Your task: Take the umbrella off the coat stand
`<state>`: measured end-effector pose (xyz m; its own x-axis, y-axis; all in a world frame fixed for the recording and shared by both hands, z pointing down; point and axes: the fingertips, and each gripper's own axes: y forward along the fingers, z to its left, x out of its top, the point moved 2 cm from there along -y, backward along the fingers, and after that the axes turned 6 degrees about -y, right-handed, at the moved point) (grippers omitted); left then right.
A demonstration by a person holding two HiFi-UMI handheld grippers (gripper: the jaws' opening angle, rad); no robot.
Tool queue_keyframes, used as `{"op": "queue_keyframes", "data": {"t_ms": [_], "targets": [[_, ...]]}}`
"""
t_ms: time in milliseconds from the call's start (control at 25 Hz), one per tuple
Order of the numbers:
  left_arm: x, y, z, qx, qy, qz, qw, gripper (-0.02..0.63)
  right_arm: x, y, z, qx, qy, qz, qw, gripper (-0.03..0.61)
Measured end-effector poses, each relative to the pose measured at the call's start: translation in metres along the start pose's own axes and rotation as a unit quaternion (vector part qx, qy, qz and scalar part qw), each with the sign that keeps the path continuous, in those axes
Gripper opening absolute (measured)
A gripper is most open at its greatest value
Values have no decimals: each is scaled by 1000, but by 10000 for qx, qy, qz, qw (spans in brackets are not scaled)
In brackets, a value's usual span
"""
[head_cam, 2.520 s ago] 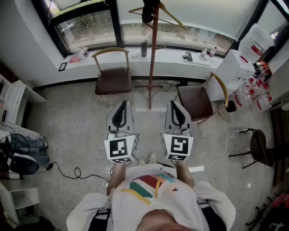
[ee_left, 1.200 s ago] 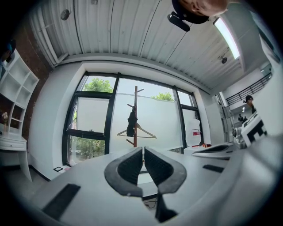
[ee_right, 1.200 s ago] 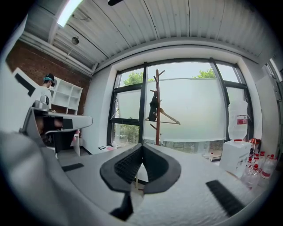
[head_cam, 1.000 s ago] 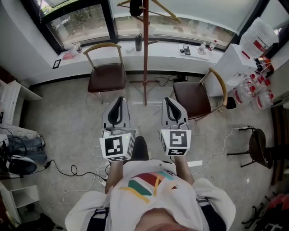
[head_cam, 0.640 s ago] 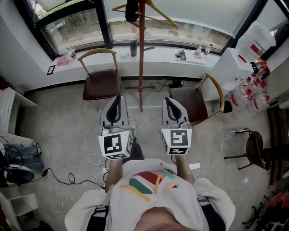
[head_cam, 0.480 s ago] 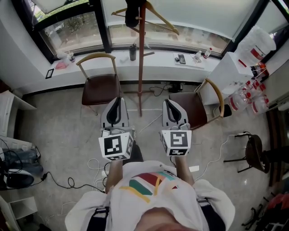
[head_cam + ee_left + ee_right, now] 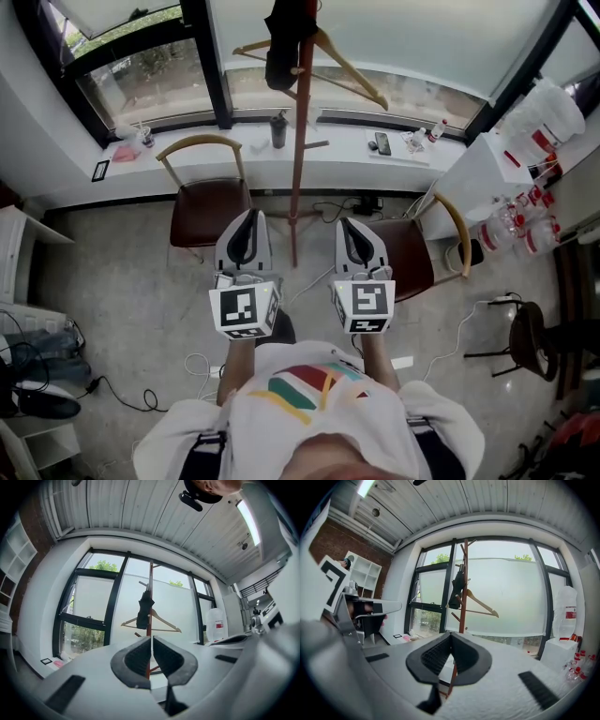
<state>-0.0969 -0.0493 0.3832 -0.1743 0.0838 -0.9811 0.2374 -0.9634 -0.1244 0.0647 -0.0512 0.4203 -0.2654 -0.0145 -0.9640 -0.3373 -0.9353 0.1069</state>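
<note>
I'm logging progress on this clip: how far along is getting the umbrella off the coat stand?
Done: nothing yet; the black umbrella hangs near the top of the coat stand, beside a wooden hanger. In hand: the left gripper and right gripper point toward the stand, fingers together and empty, short of it. Left: reach up, open, grip the umbrella, lift it off.

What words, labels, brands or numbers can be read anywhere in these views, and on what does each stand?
No text can be read in any view.
Red label on the large clear plastic water jug: too small and blurred to read.
Square black-and-white markers on the left tool and right tool: patterns only, no words.
</note>
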Motion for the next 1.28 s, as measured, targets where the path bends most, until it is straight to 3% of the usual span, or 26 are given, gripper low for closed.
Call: {"op": "queue_keyframes", "data": {"t_ms": [400,680,960,1160,1280], "targets": [[10,105,64,-55,-27,35,10000,12,18,119,-14,-67,93,50,9999,0],[3,164,102,-126,-76,110,9998,12,39,182,-20,-151,137,-302,9993,0],[2,217,117,-493,-203,91,9985,12,61,218,-38,-457,-169,-429,9979,0],[-8,234,111,-670,-349,196,9970,12,63,221,-58,-529,85,-455,9975,0],[-4,238,98,-719,-302,48,9969,12,62,223,-66,-502,114,-508,9974,0]]}}
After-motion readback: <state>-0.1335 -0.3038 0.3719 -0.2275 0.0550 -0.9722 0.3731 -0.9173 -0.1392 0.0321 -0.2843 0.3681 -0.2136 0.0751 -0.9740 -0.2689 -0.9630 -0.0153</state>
